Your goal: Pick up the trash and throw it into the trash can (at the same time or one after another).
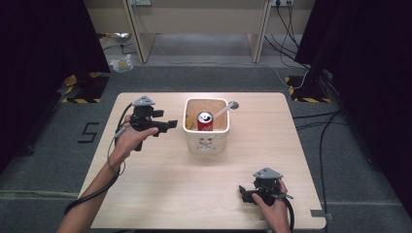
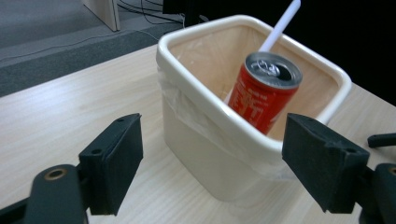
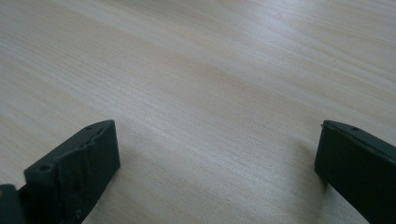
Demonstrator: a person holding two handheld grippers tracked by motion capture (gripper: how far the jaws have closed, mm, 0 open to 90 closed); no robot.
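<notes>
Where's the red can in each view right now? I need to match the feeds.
High view: red can stands inside the cream bin at table centre.
Left gripper view: can upper right of centre, inside the bin.
Right gripper view: not in it; bare tabletop.
Shared landmark: the white spoon beside the can.

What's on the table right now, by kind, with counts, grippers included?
Cream bin, plastic-lined: 1
Red soda can, inside the bin: 1
White spoon, leaning out of the bin: 1
Hand-held grippers: 2, the left gripper and the right gripper, both open
Total: 5
</notes>
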